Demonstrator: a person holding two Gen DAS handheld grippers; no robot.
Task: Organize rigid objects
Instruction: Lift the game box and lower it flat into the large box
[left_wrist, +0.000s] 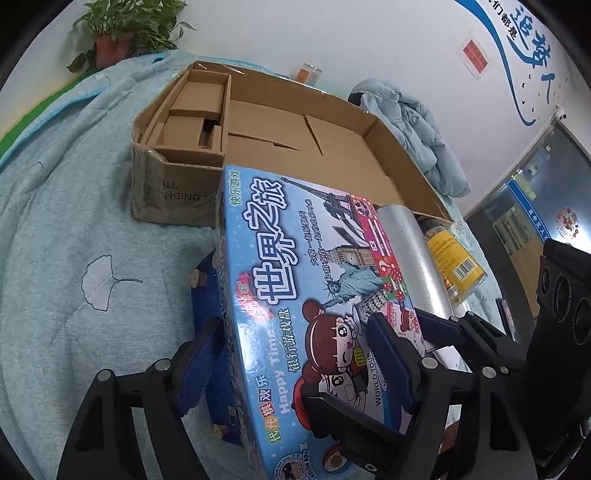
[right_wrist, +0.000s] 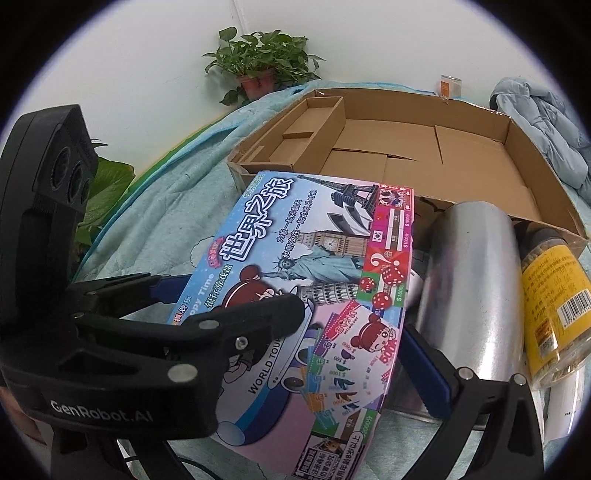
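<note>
Closest to the lens is the board game box (left_wrist: 295, 314), the blue "Happy Time" / "WORLD TOUR" one w/ big Chinese title 世界之旅, cartoon girl, Eiffel Tower, Big Ben and Statue of Liberty on the lid. It's tilted, near end raised, far end resting down by the carton.

Left claw (left_wrist: 288, 369) sits astride the near left part of the box, one blue pad at the side edge, the other lying on the printed lid. Pads look like they touch it, but can't tell if it's a real clamp, so I'd call that one unclear. Right claw (right_wrist: 354, 328) is at the near right part: one finger lies over the lid, the other stands apart on the right, next to the silver cylinder (right_wrist: 469, 288). Clearly apart, not pinching anything.

Two claws on one box makes sense imo, it's wide and flat, so one alone would let it twist.

Far side: open cardboard carton (left_wrist: 177, 195) printed "WALL ...ANGING", w/ a smaller insert tray in its left end. Prob where the box goes. Right of the cylinder lies a yellow-label jar (right_wrist: 554, 306), barcode visible. All on a teal bedspread (left_wrist: 74, 221). "GenRobot.AI" is printed on the left tool body.
</note>
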